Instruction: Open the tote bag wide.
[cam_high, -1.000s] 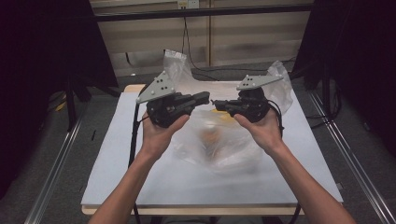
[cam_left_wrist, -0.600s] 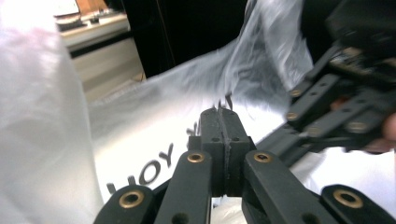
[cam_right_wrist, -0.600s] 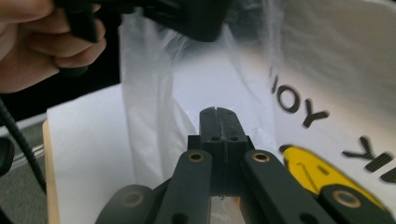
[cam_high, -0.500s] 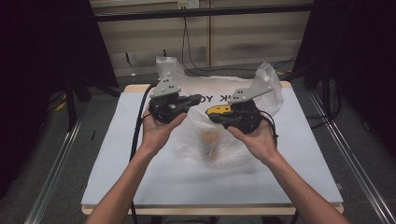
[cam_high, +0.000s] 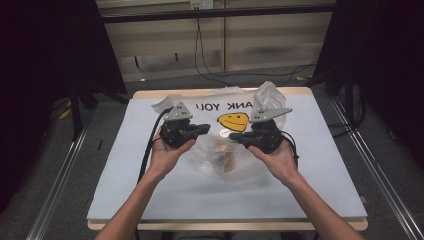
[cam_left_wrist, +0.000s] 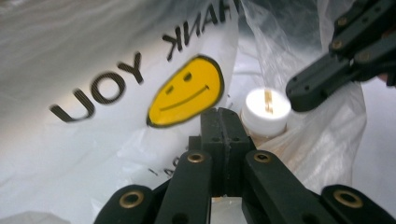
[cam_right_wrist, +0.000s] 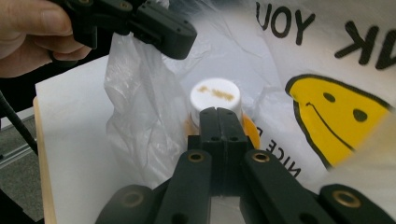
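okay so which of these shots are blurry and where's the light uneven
High view: table lit, surroundings dark. Left gripper view: plastic bag lettering smeared, white cap blown out. Right gripper view: cap and bag's near edge soft, the jaws sharper.

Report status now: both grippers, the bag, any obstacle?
Left gripper and right gripper shut. Plastic bag on table. White-capped bottle inside bag.
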